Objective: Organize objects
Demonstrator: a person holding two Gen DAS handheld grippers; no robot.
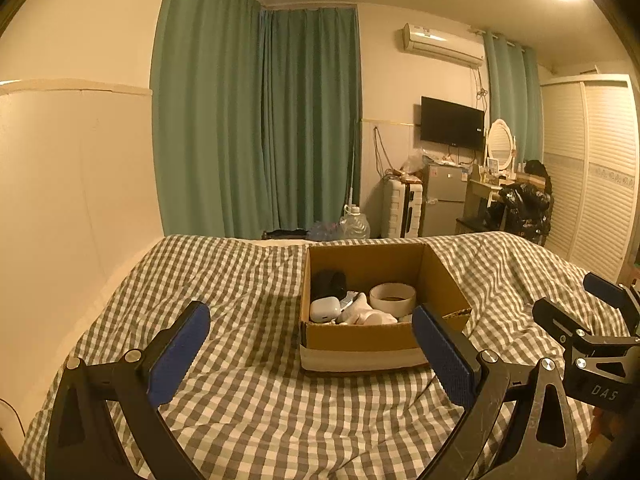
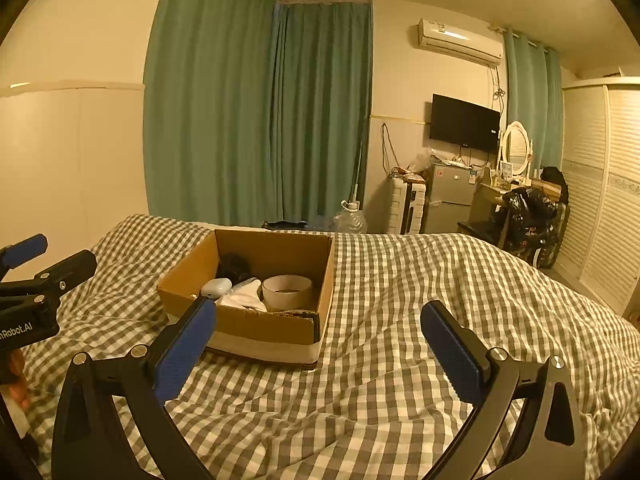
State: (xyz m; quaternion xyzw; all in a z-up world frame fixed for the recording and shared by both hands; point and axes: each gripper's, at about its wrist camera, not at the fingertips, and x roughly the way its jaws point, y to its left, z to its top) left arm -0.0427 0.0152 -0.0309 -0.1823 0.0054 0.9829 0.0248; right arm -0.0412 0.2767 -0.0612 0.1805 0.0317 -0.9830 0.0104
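The cardboard box [image 1: 362,336] sits on the checked bedspread [image 1: 240,400], just right of centre in the left wrist view and left of centre in the right wrist view. It already holds a white earbud case [image 1: 325,309], a crumpled white sock [image 1: 366,312], a roll of tape [image 1: 393,299] and a dark object [image 1: 329,284] at the back that is too dim to name. No loose item shows on the bed around it, so the sorting looks close to done, though what lies outside both views is unknown.

The left hand-held gripper [image 1: 310,356] hovers above the bedspread with its jaws spread wide and nothing between them. The box lies straight ahead of it and slightly toward its right-hand pad [image 1: 444,360], whose tip overlaps the box's near right corner in the picture. The right hand-held gripper [image 2: 320,354] is likewise agape and empty, with the box ahead and off toward the left of its frame, its left pad [image 2: 185,346] overlapping the near wall.

The box's near wall runs roughly across the left gripper's line of approach, so the left looks the better aligned of the two. Both are held level, pointing forward over the bed
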